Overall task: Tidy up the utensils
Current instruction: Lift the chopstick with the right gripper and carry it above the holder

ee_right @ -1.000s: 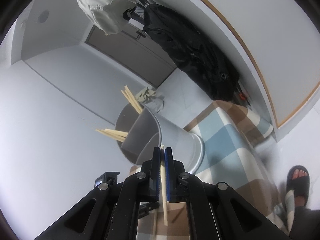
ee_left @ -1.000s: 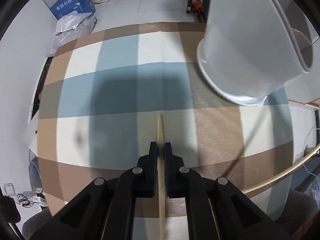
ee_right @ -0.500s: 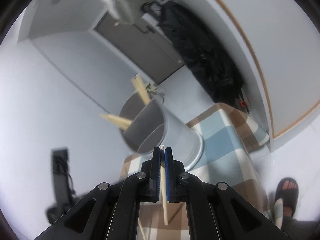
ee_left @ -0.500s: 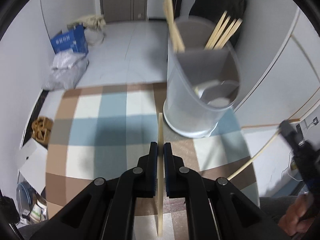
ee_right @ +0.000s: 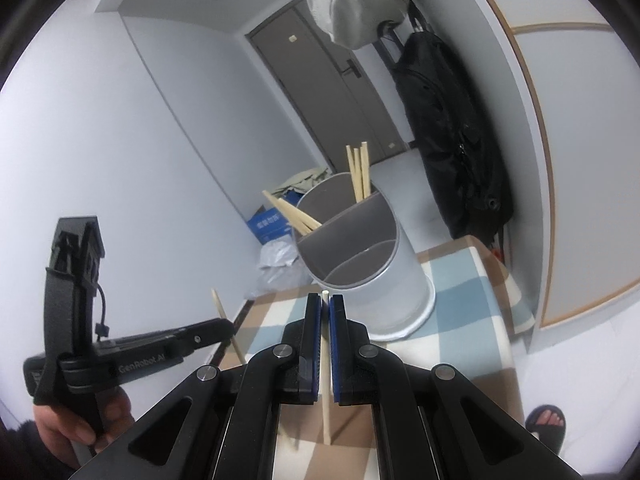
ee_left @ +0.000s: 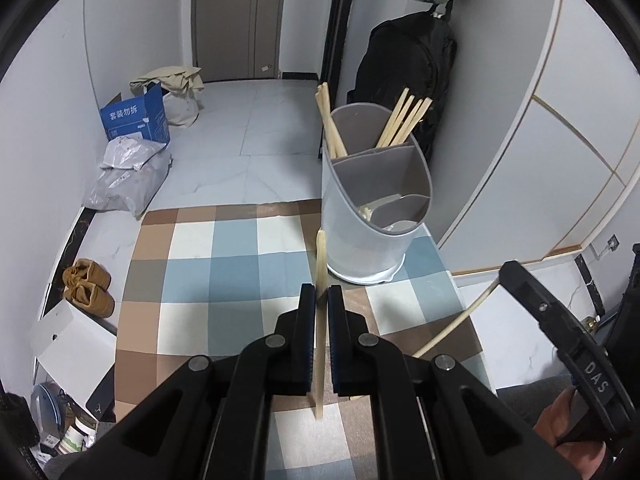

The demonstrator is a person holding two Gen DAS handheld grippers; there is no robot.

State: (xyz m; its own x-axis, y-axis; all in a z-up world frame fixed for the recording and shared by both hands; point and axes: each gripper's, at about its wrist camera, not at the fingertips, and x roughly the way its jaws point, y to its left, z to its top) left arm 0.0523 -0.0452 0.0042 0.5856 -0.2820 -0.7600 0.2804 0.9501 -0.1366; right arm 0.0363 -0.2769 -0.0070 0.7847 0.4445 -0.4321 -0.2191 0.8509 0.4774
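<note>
From my left wrist camera, my left claw [ee_left: 319, 300] is clenched on a pale wooden chopstick [ee_left: 320, 280], thin and straight, standing nearly upright between the pads with its top end poking above them and its lower end hanging below. Ahead on the checked desk [ee_left: 240, 264] stands the grey utensil holder [ee_left: 372, 216], an oval tub split by inner walls into compartments; two back compartments each carry a bundle of the same light-wood chopsticks [ee_left: 404, 120] leaning outward, and something pale lies in the low front part, too hidden to name. At the right edge my right claw holds a second chopstick [ee_left: 456, 320] slanting over the desk.

From my right wrist camera, my right claw [ee_right: 325, 312] is clamped on its slim chopstick [ee_right: 325, 360], its tip just above the pads, the rest running down below. The holder [ee_right: 384, 276] stands just beyond on the desk [ee_right: 472, 300]. To the left, my left claw [ee_right: 228, 326] grips its chopstick [ee_right: 224, 316], tilted.
</note>
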